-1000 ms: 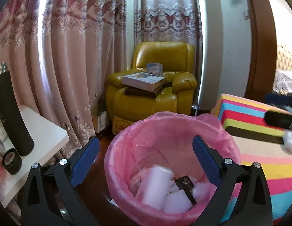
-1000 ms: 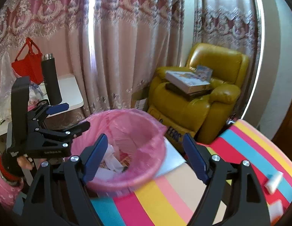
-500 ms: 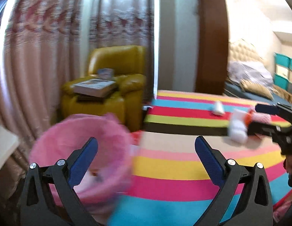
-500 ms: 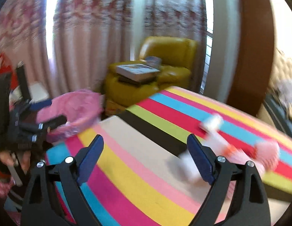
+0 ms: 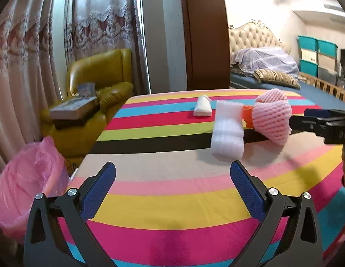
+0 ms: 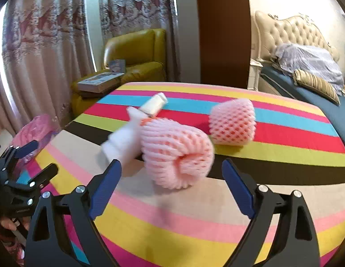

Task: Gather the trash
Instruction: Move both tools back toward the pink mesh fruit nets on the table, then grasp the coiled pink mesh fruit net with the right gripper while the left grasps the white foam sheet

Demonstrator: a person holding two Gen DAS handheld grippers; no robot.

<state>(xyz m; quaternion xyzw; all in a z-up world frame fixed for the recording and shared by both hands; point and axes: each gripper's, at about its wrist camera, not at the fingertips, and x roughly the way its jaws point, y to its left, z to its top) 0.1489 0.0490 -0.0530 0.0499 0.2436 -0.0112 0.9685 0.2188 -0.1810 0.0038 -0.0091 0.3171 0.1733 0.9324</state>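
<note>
A rolled pink foam net [image 6: 179,153] lies on the striped table [image 6: 194,218], just ahead of my right gripper [image 6: 172,173]. Its jaws are opening and nothing presses on the pads. A white foam sheet [image 6: 123,140] leans beside that net, with a small white foam piece [image 6: 153,104] behind it and a second pink net [image 6: 232,122] further back. My left gripper [image 5: 173,178] is open and empty over the table, short of the white foam sheet [image 5: 228,131]. The pink net [image 5: 272,118] and right gripper [image 5: 306,119] are at its right. The pink-lined trash bin [image 5: 27,189] stands off the table's left edge.
A yellow armchair [image 5: 99,84] holding boxes [image 5: 72,110] stands behind the bin, against the curtains. A bed [image 6: 306,73] with a tufted headboard is at the back right. The table's left edge [image 5: 87,155] drops off beside the bin. A person's hand [image 6: 9,222] holds the left gripper.
Both views have swung right, from the pink bin to the striped table. The foam pieces have come close in front. The right jaws stand wider than before.
</note>
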